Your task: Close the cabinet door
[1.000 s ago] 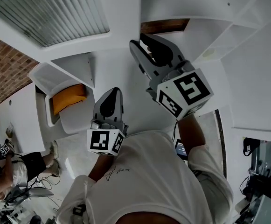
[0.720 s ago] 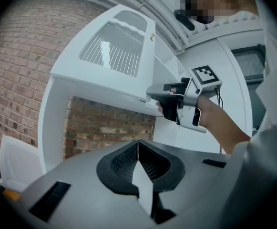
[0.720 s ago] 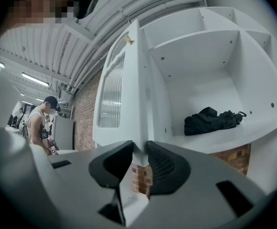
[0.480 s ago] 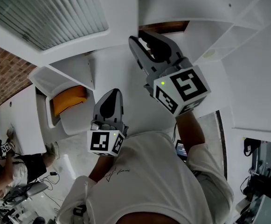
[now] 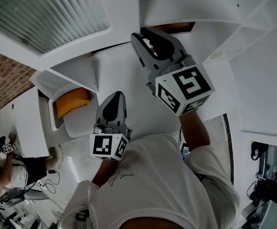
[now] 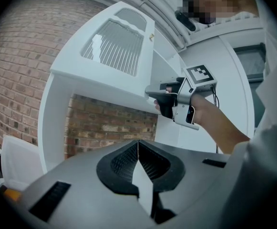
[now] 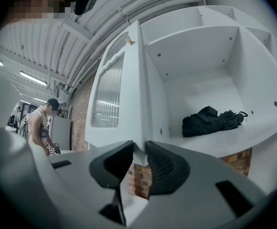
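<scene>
Your right gripper (image 7: 139, 159) is clamped on the lower edge of the cabinet door (image 7: 112, 99), and over the last second it has crept only slightly up and left in the head view, taking that edge with it. The door still stands wide open, edge-on to the shelf with the black bag (image 7: 210, 119), so I judge the swing has barely begun (your left gripper (image 6: 138, 163) hangs low, jaws pressed together on nothing)

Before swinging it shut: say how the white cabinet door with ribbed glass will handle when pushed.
White cabinet door with ribbed glass looks rigid: likely swings as one piece, no flex. Glass pane probably adds weight, fragility. Smooth edge may slip in right hand-held gripper.
</scene>
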The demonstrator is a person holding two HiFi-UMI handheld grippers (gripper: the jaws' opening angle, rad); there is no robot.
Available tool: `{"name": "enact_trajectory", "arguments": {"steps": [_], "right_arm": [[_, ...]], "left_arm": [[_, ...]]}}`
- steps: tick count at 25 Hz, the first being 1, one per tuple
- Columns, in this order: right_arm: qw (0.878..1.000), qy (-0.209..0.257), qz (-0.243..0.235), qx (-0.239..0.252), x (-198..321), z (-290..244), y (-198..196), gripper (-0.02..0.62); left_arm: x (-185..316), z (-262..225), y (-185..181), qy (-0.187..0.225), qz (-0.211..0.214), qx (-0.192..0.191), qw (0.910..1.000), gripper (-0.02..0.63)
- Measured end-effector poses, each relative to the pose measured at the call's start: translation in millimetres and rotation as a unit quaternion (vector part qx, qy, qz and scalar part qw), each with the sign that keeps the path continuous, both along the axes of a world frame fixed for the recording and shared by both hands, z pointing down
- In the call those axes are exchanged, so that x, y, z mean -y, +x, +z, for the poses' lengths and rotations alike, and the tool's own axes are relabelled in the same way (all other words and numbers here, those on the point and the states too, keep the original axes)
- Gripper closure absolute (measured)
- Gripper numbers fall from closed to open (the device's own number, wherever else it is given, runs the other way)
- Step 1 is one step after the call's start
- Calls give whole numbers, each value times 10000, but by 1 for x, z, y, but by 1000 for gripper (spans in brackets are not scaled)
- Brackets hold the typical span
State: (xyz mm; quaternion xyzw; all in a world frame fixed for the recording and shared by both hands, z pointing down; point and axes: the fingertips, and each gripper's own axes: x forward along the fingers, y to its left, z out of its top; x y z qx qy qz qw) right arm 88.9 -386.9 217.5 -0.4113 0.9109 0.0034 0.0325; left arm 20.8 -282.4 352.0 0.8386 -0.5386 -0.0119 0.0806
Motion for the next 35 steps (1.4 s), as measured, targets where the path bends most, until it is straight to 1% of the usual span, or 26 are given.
{"name": "enact_trajectory", "arguments": {"steps": [9,20,28,35], "right_arm": [[10000,34,25,86,10,0,-1,499],[9998,66,57,160,18,-1,-2,502],[9993,103,190,307,17,1,-1,508],[9989,162,342,270,11,1,2,509]], "left_arm": [[3,2,-4,-60,-81,-14,9999,589],[6,3,-3,-77,-65,-59,9999,589],[1,0,-7,-25,-86,-74,9999,589],[-9,-5,-15,33,-206,-113,9997,589]]}}
